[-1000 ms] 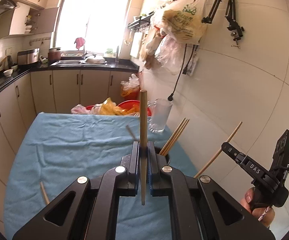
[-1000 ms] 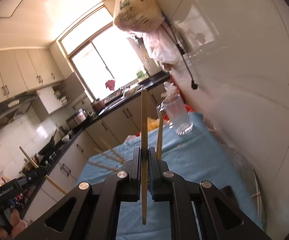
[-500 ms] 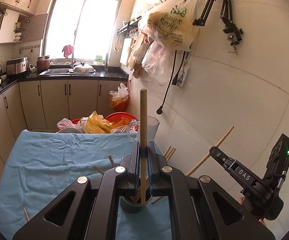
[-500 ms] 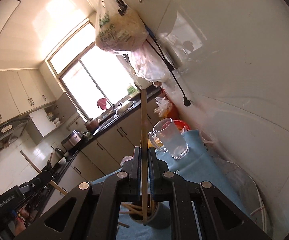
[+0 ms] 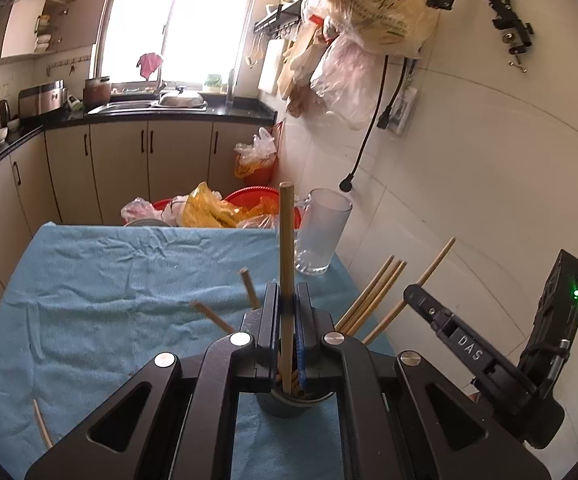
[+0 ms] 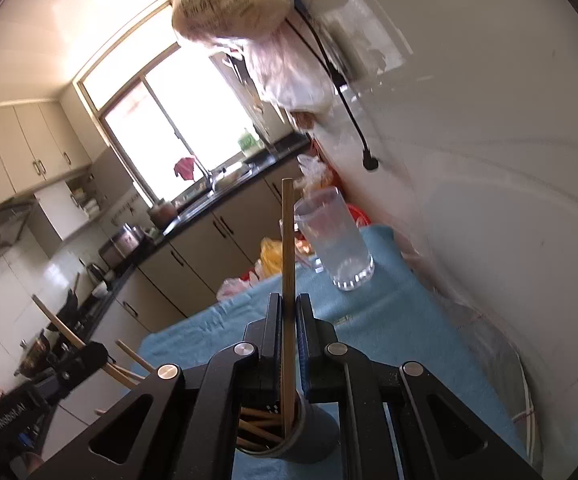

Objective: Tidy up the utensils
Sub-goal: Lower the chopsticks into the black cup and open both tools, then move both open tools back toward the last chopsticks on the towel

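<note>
My left gripper point(image 5: 287, 308) is shut on a wooden chopstick point(image 5: 286, 240) that stands upright, its lower end over the mouth of a dark grey cup point(image 5: 289, 404). Several chopsticks point(image 5: 373, 300) lean out of that cup. My right gripper point(image 6: 287, 320) is shut on another chopstick point(image 6: 287, 240), whose lower tip reaches into the same cup point(image 6: 309, 440), among the sticks inside. The right gripper point(image 5: 413, 294) shows at the right of the left wrist view with its stick point(image 5: 433, 264). One loose chopstick point(image 5: 43, 426) lies on the blue cloth point(image 5: 109, 280).
A clear glass mug point(image 5: 323, 232) stands at the table's far right corner by the tiled wall. A red basin with plastic bags point(image 5: 229, 210) sits beyond the table's far edge. Kitchen cabinets and a sink run along the back. Bags hang on the wall point(image 5: 369, 20).
Both grippers have moved in over the grey cup and sunk a little, each with its chopstick. The cup now sits right under the jaws in both views.
</note>
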### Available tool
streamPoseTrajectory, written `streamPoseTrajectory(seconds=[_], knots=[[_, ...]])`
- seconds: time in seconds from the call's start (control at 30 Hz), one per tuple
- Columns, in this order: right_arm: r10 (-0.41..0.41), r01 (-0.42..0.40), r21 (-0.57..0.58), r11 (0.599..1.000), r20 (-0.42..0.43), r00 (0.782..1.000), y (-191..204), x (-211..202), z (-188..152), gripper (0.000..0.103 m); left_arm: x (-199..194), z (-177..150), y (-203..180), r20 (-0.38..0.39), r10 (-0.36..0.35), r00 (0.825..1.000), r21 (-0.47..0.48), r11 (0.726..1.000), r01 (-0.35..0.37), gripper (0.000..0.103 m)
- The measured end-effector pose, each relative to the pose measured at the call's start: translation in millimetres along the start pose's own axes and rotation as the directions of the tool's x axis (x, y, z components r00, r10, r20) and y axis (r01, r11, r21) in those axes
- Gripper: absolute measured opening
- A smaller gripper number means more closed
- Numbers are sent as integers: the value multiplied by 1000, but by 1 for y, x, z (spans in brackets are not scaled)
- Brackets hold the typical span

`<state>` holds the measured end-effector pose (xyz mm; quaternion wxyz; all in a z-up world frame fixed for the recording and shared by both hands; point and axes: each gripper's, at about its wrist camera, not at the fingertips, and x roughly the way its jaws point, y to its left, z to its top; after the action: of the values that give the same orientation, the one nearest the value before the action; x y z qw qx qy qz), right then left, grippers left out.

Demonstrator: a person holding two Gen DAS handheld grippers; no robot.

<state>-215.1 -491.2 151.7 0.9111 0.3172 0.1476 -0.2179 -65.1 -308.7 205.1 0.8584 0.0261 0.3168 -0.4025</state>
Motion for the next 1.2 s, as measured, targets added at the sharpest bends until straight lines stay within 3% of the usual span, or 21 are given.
streamPoseTrajectory(seconds=[0.17, 0.23, 0.27, 0.3, 0.37, 0.5, 0.6, 0.77, 0.97, 1.2], knots=[[-2, 2, -10, 1000, -51, 999, -1, 11, -10, 8, 2, -6, 8, -11, 9, 1000, -8, 1000, -9, 8], [-5, 4, -10, 1000, -50, 999, -1, 11, -12, 8, 0, -6, 9, -8, 7, 1000, -15, 1000, -7, 16], [-5, 4, -11, 1000, -52, 999, -1, 10, -12, 11, -3, -5, 10, -1, 11, 1000, -16, 1000, -11, 26], [-6, 5, -10, 1000, -51, 999, -2, 8, -12, 15, -7, -5, 10, 13, 19, 1000, -15, 1000, -18, 32], [-13, 13, -7, 1000, -40, 999, -1, 3, -11, 41, -13, -5, 8, 31, 26, 999, -7, 1000, -26, 34], [-38, 38, -14, 999, 12, 999, 1, -14, -10, 47, -28, -8, 8, 60, 38, 997, -4, 999, -38, 45], [-56, 57, -12, 998, 36, 998, 0, -25, -10, 70, -40, -12, 11, 81, 54, 995, -13, 998, -53, 54], [-136, 140, -33, 990, 91, 987, 0, -45, -17, 91, -57, -25, 19, 115, 100, 988, -32, 995, -97, 77], [-214, 219, -47, 975, 89, 973, -5, -53, -34, 96, -73, -47, 37, 126, 156, 980, -64, 987, -148, 84], [-258, 262, -75, 962, 49, 965, -6, -57, -61, 97, -84, -80, 65, 87, 200, 976, -97, 977, -192, 85]])
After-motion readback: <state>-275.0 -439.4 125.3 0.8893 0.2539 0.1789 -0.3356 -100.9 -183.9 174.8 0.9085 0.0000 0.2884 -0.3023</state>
